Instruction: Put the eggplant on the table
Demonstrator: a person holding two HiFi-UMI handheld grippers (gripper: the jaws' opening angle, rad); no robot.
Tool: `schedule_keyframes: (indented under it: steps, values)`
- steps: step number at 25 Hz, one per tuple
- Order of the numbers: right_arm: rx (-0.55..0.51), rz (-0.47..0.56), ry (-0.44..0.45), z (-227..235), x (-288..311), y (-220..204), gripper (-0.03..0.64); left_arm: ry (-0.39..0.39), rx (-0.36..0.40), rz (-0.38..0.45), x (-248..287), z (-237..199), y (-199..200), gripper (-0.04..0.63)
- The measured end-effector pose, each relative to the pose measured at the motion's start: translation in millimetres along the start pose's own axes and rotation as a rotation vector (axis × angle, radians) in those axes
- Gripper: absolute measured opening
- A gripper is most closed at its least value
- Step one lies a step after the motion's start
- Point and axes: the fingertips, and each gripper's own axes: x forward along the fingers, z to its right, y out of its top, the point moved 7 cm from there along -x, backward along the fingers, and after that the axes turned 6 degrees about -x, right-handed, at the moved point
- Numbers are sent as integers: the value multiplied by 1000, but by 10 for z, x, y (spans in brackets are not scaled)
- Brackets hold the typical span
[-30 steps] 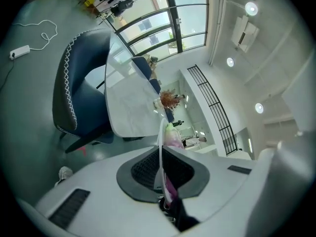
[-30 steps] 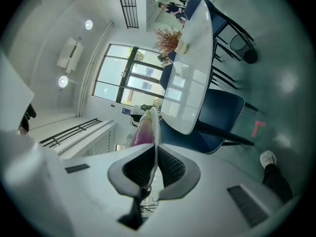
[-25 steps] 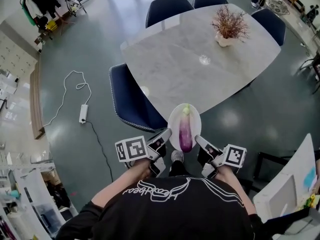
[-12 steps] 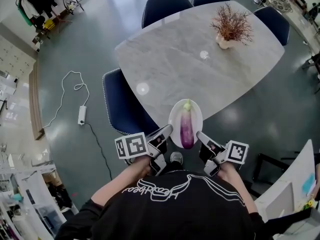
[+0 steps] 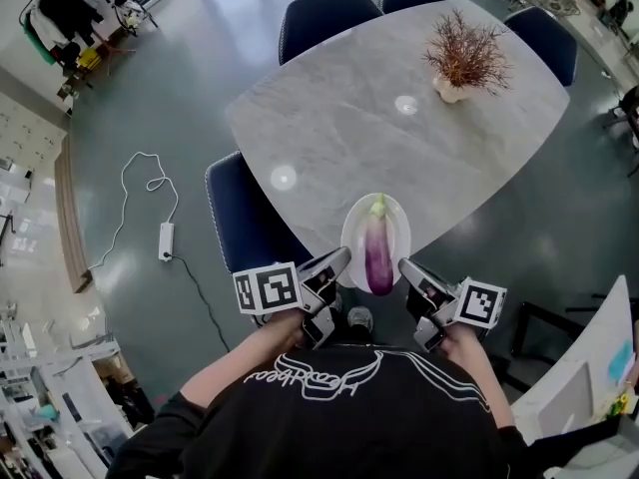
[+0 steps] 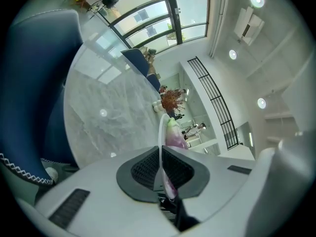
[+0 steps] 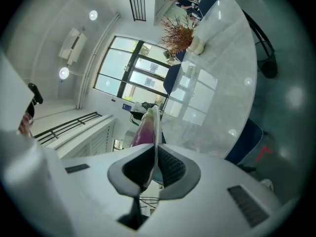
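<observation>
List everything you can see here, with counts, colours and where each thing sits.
eggplant: one, purple, lying on the plate
plate: one, white, held at the table's near edge
table: one, grey marble, centre
chairs: four, navy, around the table
dried plant: one, reddish brown, table's far end
power strip: one, white, on the floor at left
left gripper: one, shut on the plate's left rim
right gripper: one, shut on the plate's right rim

Eggplant [image 5: 378, 252] lies on the plate [image 5: 351, 238], clamped between left gripper [image 5: 342, 257] and right gripper [image 5: 405, 265] at the table's [image 5: 359, 118] near edge. Plant [image 5: 464, 58] sits far right on it, chair [image 5: 245, 223] just left.
</observation>
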Motion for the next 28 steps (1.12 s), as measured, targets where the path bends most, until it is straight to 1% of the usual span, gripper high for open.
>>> schedule_keyframes:
  steps: [4, 11, 18, 22, 24, 26, 27, 28]
  values:
    - [40, 43, 25, -37, 157, 110, 18, -11, 12, -19, 29, 8, 223, 25]
    - [-8, 75, -14, -59, 369, 305, 18, -8, 73, -54, 144, 55, 581, 25]
    - [-8, 102, -52, 102, 599, 521, 18, 16, 73, -80, 399, -73, 885, 25]
    - [-17, 100, -80, 215, 715, 627, 18, 42, 89, -94, 556, -154, 1009, 25]
    - [-30, 81, -118, 278, 762, 658, 18, 64, 103, -103, 623, -202, 1051, 26]
    - [-56, 47, -232, 400, 723, 682, 18, 83, 110, -112, 692, -260, 1086, 26]
    - [-64, 38, -274, 453, 714, 692, 18, 90, 108, -117, 726, -294, 1100, 26]
    - [-65, 37, -288, 487, 732, 700, 18, 97, 104, -121, 758, -328, 1114, 26]
